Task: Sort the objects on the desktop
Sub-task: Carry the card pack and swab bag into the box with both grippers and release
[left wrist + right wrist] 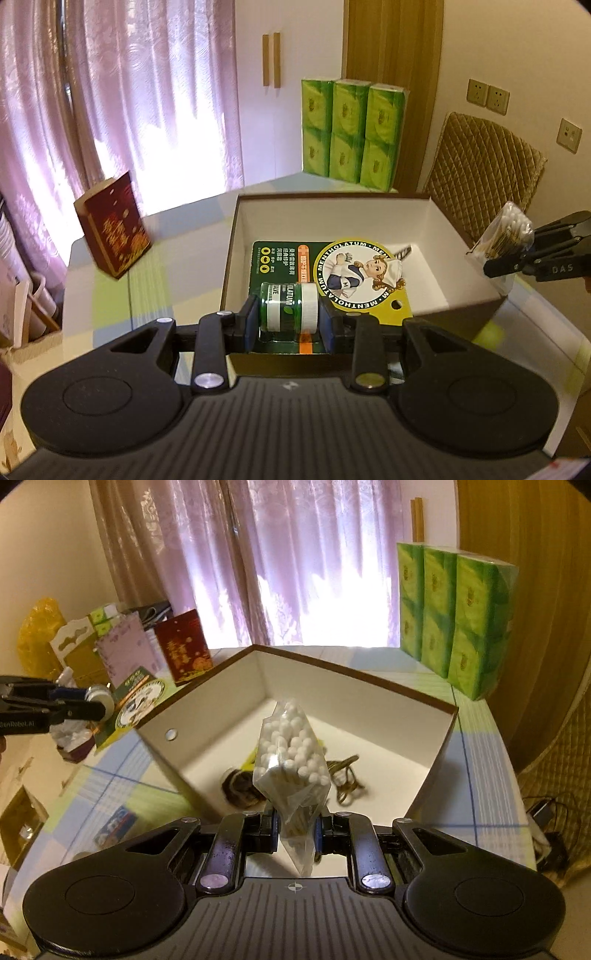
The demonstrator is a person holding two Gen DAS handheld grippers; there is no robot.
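My left gripper (290, 325) is shut on a Mentholatum blister pack (332, 273), clamping its small green jar with a white cap (290, 310), held above the near edge of an open white-lined cardboard box (332, 218). My right gripper (295, 830) is shut on a clear bag of cotton swabs (291, 760) and holds it over the near side of the same box (351, 709). In the left wrist view the right gripper (517, 258) and swab bag (506, 230) hang by the box's right wall. The left gripper (92, 705) with the pack (142, 699) shows at the left.
Inside the box lie a dark round object (240, 786) and a brown tangled cord (347, 779). A dark red gift box (112, 229) stands on the table at the left. A stack of green tissue packs (351, 133) stands behind the box. A quilted chair (480, 177) is at the right.
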